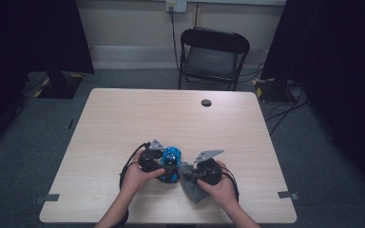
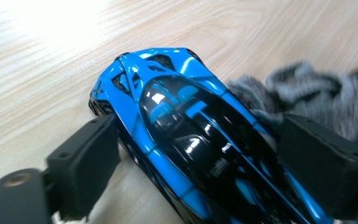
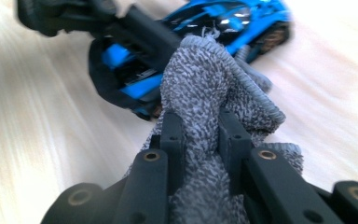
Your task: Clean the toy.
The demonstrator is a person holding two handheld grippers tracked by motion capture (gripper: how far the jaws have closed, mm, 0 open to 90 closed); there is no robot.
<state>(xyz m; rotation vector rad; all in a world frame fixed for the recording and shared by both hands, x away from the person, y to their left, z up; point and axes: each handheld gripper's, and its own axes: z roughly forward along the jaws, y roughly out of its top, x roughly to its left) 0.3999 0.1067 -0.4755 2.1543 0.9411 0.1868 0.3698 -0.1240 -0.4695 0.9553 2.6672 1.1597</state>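
Recording lab, bare wooden table [image 1: 123, 118], folding chair [image 1: 213, 56], black curtains [image 1: 33, 38], taped cables [image 1: 271, 90]

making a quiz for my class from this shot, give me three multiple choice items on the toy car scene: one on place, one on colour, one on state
1. Where does the glossy blue and black toy car lie?
A. on the pale wooden table, between the two claws
B. on the folding chair
C. on the floor

2. What colour is the fuzzy knitted cloth?
A. red
B. grey
C. yellow

3. What is the state of the right claw?
A. wide open, holding nothing
B. shut on the toy car
C. shut on the cloth

Answers:
1. A, the high view shows the car on the tabletop with the left claw and the right one on either side.
2. B, the right gripper view shows speckled grey fabric.
3. C, the right gripper view shows both jaws pinching a bunched fold of the cloth.
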